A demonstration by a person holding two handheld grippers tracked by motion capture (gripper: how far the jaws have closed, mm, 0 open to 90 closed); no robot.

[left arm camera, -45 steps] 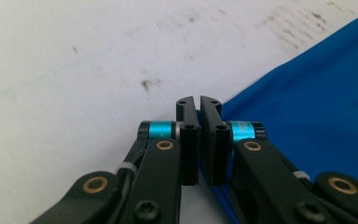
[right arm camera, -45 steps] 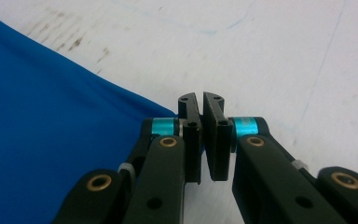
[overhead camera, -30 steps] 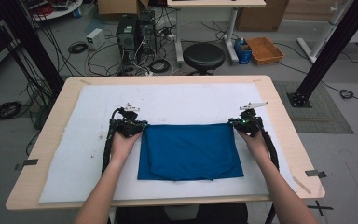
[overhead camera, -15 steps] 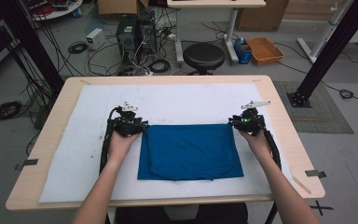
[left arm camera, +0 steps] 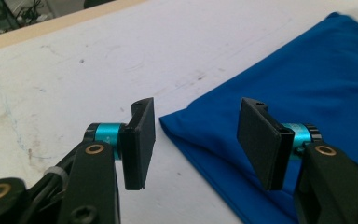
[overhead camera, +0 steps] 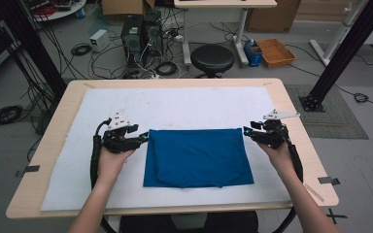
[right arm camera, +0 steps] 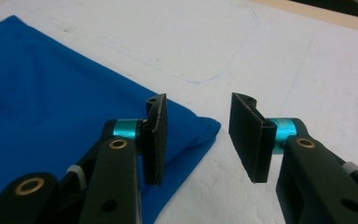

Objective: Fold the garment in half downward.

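Blue cloth, folded into a flat rectangle, lies on the white mat covering the wooden table, near the person's edge and roughly centred between the two hands. Left gripper sits just beside the cloth's far left corner; in the left gripper view its jaws stand apart, holding nothing, with that corner of the cloth on the mat in the gap between them. Right gripper sits just beside the cloth's far right corner; in the right gripper view its jaws are likewise apart and empty, the corner of the cloth showing just past the left jaw. Each gripper is held in one hand, with the forearms entering from the near edge. Black stool stands on the floor beyond the table.
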